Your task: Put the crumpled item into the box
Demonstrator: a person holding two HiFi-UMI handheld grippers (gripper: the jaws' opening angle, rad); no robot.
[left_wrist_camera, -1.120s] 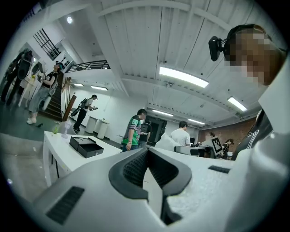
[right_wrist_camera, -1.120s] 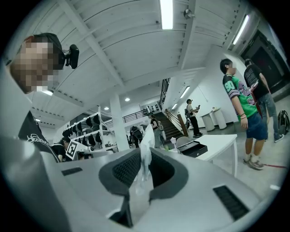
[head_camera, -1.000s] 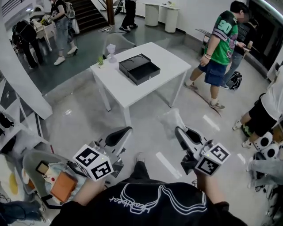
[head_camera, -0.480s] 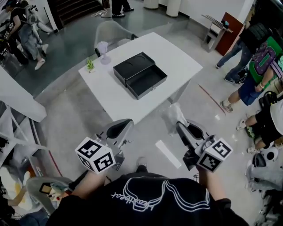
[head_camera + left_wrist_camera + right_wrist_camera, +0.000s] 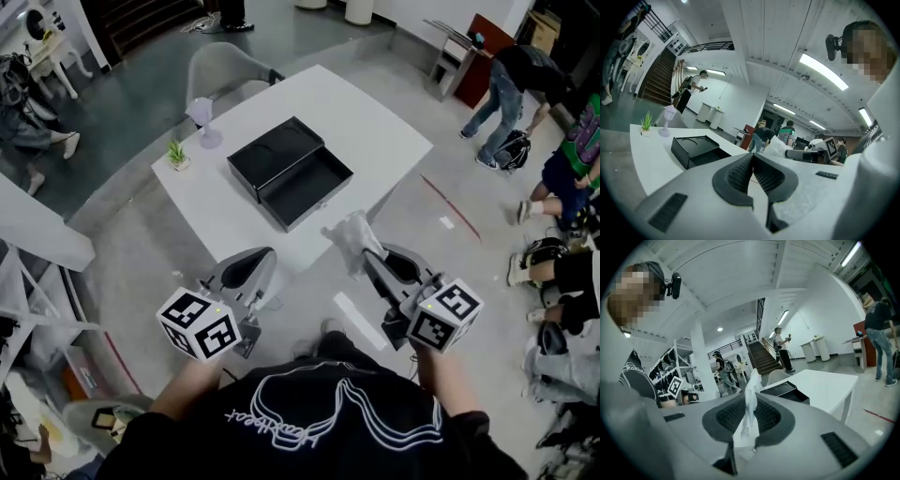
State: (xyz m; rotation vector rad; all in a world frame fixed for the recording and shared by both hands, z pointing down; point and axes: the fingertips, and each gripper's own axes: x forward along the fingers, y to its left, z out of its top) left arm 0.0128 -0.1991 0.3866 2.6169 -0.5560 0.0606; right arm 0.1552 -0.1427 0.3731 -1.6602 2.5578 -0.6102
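A white worktop (image 5: 375,141) stands on a grey floor (image 5: 141,244), with the open black box (image 5: 291,171) at its middle. At the box's 5 o'clock, the right tool (image 5: 368,257) pinches the white crumpled item (image 5: 352,236). At 6 o'clock, the left tool (image 5: 265,259) is closed and empty.

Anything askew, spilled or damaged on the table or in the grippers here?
Nothing stands out. The black box sits open on the white table; the right gripper pinches the crumpled white item.
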